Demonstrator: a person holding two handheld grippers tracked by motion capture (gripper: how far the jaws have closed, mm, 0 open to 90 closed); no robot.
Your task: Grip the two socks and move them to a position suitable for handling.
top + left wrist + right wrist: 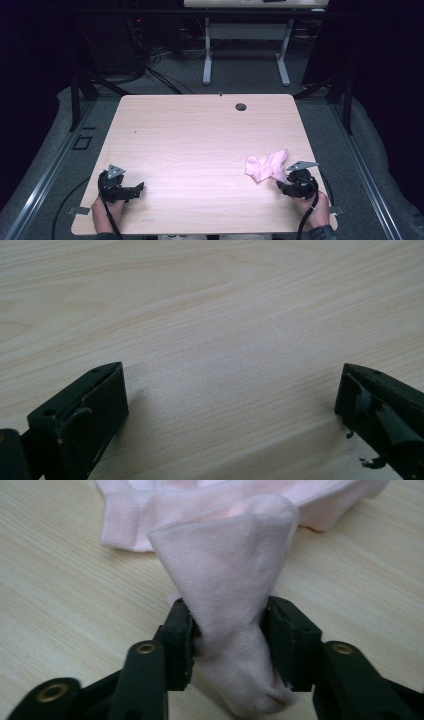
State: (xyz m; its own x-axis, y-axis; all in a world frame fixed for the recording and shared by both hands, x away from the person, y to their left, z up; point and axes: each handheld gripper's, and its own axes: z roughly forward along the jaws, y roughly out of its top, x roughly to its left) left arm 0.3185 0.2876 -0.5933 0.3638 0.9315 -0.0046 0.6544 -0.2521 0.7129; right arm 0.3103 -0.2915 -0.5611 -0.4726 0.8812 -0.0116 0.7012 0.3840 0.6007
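Pink sock (225, 570): soft, light, limp; fold pinched by right hand-held gripper (227, 635). Left hand-held gripper (230, 405): jaws apart, over tabletop (200, 135). Cuff judged best second hold.

High view: the counter (200, 145) is evenly lit from above, with dark surroundings falling to near black at the left and right edges; image soft and low in detail. Left gripper view: bright, diffuse light, wood grain sharp farther off, soft shadow beside each jaw, near jaws slightly blurred. Right gripper view: bright, pale pink sock (235, 575) mildly overexposed, far end out of focus.
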